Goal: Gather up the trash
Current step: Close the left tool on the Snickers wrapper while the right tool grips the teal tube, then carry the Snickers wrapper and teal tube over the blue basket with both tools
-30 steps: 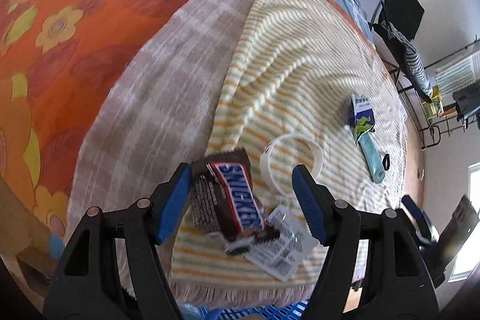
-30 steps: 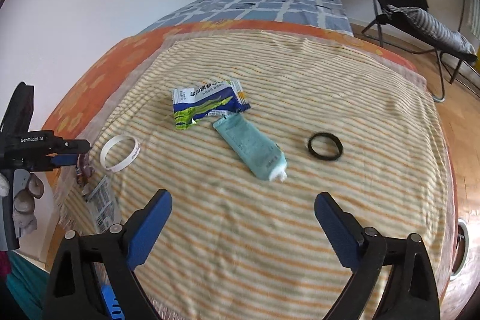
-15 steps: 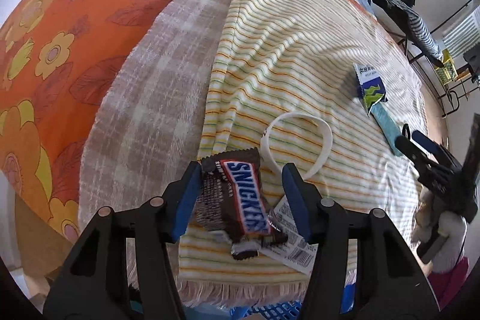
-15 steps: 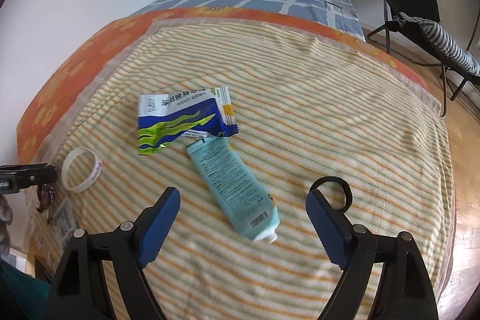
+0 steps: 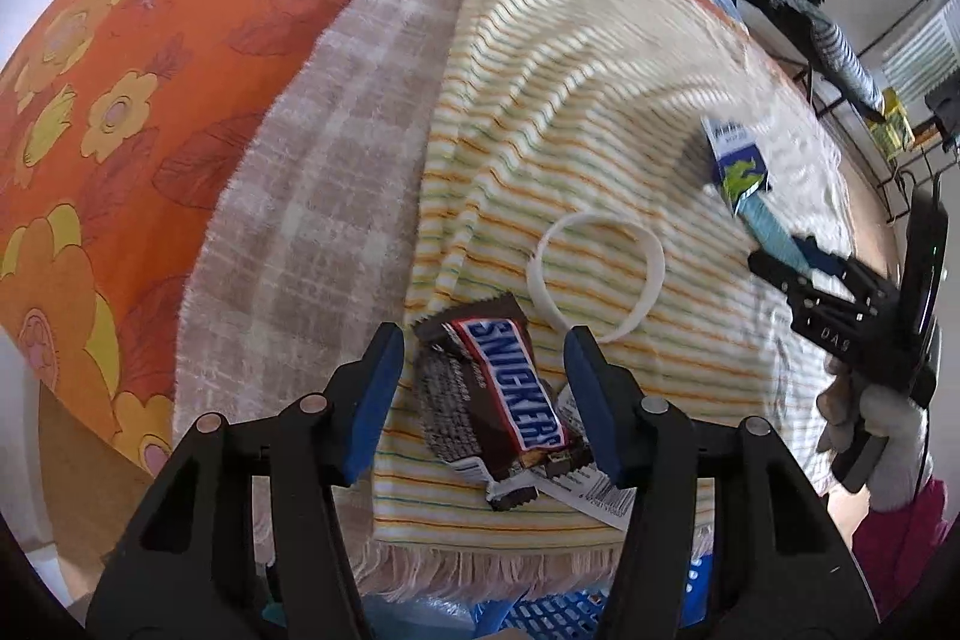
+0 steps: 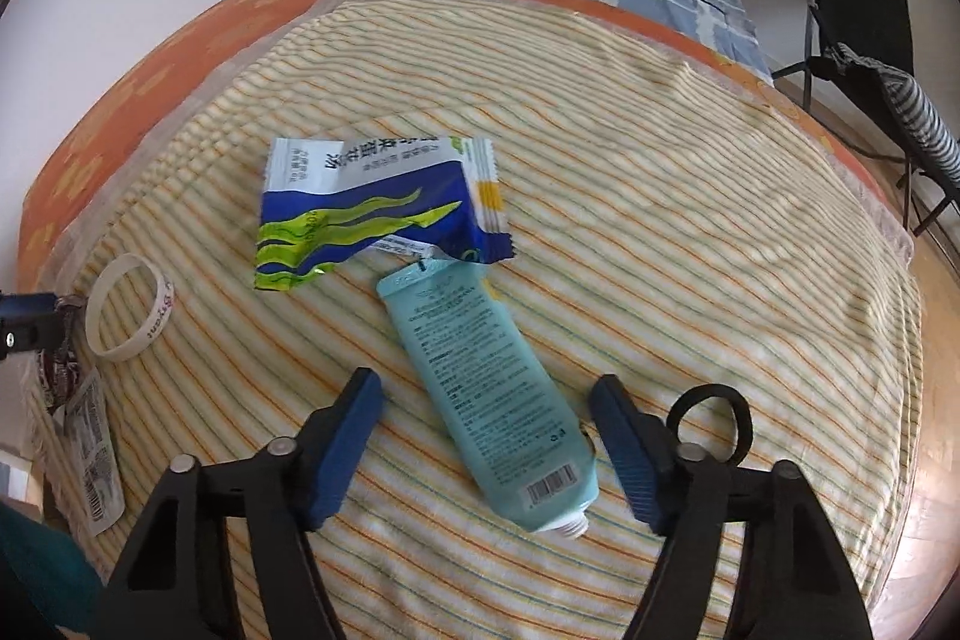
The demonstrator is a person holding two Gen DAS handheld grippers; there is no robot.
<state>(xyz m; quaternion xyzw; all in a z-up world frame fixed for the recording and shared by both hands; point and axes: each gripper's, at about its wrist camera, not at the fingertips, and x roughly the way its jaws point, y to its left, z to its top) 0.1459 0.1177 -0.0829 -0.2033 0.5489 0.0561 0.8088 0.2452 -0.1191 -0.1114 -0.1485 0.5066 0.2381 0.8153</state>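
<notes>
Left gripper [image 5: 480,376] straddles the Snickers wrapper [image 5: 501,403], seemingly untouched, lower centre; right gripper [image 6: 486,421], jaws just closing, brackets the teal tube [image 6: 486,388] without contact.

"SNICKERS" stands in white-edged blue letters on the brown candy wrapper [image 5: 503,402]; other print is too small to read.

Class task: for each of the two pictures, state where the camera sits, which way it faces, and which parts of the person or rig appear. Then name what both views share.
Left wrist: sits on the left claw, looking steeply down at the Snickers wrapper; the right claw and gloved hand show at right.
Right wrist: sits on the right claw, looking down at the teal tube.
Shared: white wristband, blue snack packet, striped blanket.
</notes>
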